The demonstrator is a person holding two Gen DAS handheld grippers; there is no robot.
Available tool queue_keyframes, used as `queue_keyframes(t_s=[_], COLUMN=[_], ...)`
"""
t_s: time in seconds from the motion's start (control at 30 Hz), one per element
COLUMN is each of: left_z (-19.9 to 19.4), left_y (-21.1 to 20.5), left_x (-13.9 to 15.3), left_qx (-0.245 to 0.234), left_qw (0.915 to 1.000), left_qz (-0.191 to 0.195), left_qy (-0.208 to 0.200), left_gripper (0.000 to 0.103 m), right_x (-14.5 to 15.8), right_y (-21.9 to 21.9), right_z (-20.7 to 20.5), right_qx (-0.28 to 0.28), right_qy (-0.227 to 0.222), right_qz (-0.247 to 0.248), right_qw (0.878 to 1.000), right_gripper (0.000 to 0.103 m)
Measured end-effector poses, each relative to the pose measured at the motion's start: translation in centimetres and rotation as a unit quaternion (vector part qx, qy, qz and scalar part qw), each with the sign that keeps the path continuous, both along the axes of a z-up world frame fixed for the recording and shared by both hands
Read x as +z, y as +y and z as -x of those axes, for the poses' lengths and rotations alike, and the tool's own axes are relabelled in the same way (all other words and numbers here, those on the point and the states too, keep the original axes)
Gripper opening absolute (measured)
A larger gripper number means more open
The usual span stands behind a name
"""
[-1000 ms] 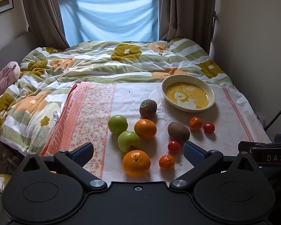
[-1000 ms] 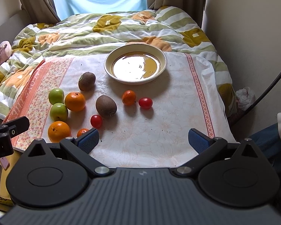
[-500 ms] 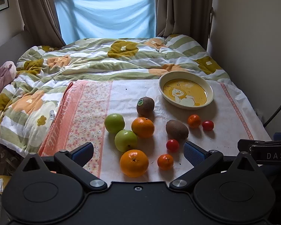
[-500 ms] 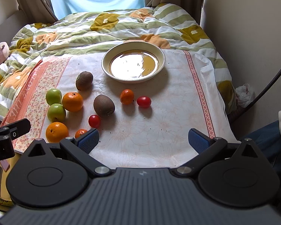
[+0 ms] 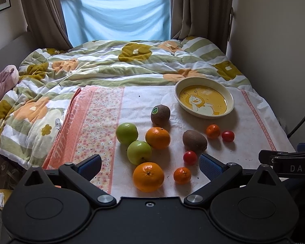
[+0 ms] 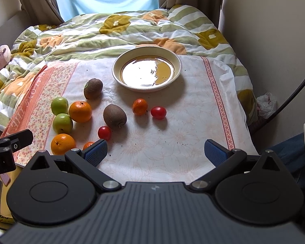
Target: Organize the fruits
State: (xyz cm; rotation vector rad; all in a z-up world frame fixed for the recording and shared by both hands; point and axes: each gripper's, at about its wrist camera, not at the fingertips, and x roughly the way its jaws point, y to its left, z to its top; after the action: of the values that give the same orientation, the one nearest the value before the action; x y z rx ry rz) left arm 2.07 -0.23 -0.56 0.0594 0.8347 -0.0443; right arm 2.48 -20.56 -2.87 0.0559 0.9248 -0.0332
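Presently both grippers hover short of the cloth on the bed, jaws wide and holding nothing: left gripper (image 5: 150,162), right gripper (image 6: 155,149). All fruit lies loose on the near side of the bowl (image 6: 178,65), none in it. Judged step: first pick. Closest to the bowl are the small orange (image 6: 139,106) and cherry tomato (image 6: 158,112), just beside each other. Suggest centring the jaws on one only, descending straight and closing gently; round fruit on soft bedding may roll.
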Motion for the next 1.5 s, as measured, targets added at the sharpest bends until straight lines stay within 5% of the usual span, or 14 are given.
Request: queue_keyframes(t_s=[1.1,1.5], left_z=[-0.8,-2.2], left_y=[0.9,3.0], left_x=[0.4,-5.3], left_qx=[-0.013,-0.08], left_qw=[0.9999,0.9965], left_qz=[-0.009,-0.016], left_qy=[0.005,0.019], left_gripper=[0.103,0.102], right_x=[0.9,-3.4], right_y=[0.6,3.3], right_z=[-0.8,-2.0], right_qx=[-0.008,0.004], right_qy=[-0.002,0.015], right_qz=[-0.016,-0.049], right_qw=[1.0,0.999], right_gripper=[0.103,0.103])
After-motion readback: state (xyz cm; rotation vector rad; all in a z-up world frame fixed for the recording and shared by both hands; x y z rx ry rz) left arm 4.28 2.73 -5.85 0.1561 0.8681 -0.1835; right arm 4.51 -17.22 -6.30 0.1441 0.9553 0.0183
